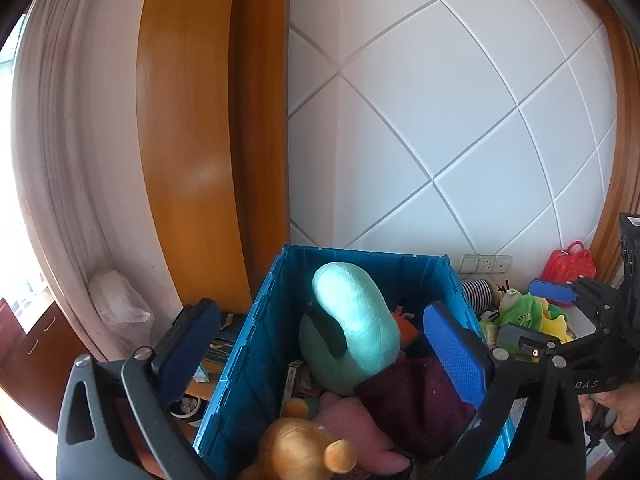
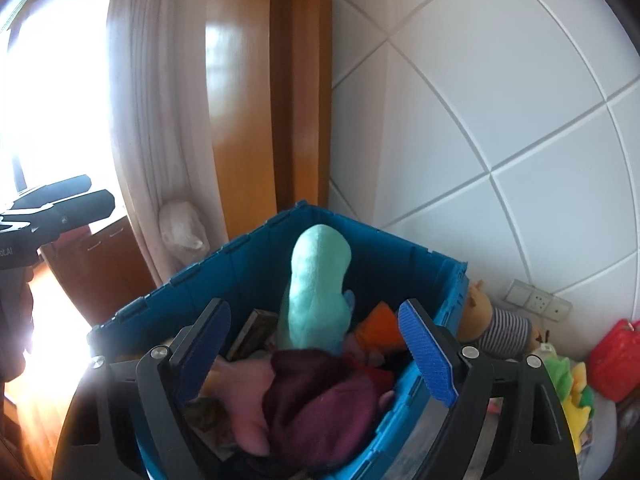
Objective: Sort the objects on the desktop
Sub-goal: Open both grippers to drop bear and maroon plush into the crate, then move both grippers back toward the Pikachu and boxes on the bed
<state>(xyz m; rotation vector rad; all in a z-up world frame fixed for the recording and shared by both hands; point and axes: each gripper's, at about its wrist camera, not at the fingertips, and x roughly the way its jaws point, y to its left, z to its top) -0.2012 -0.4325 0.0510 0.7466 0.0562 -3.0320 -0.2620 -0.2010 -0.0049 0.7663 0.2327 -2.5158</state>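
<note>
A blue plastic crate (image 1: 256,336) (image 2: 256,264) holds a teal neck pillow (image 1: 356,320) (image 2: 316,288), a maroon cloth (image 1: 416,396) (image 2: 320,404), a pink plush (image 1: 352,428) (image 2: 240,392), a tan plush bear (image 1: 296,448) and an orange toy (image 2: 380,320). My left gripper (image 1: 324,348) is open and empty above the crate. My right gripper (image 2: 320,352) is open and empty above the maroon cloth; it also shows at the right of the left wrist view (image 1: 568,300).
Right of the crate lie a striped plush (image 2: 500,328) (image 1: 476,292), a green and yellow plush (image 1: 528,312) (image 2: 568,384) and a red bag (image 1: 568,264) (image 2: 616,360). A wooden door frame (image 1: 192,140), curtain (image 2: 156,120) and white panelled wall (image 1: 440,120) stand behind.
</note>
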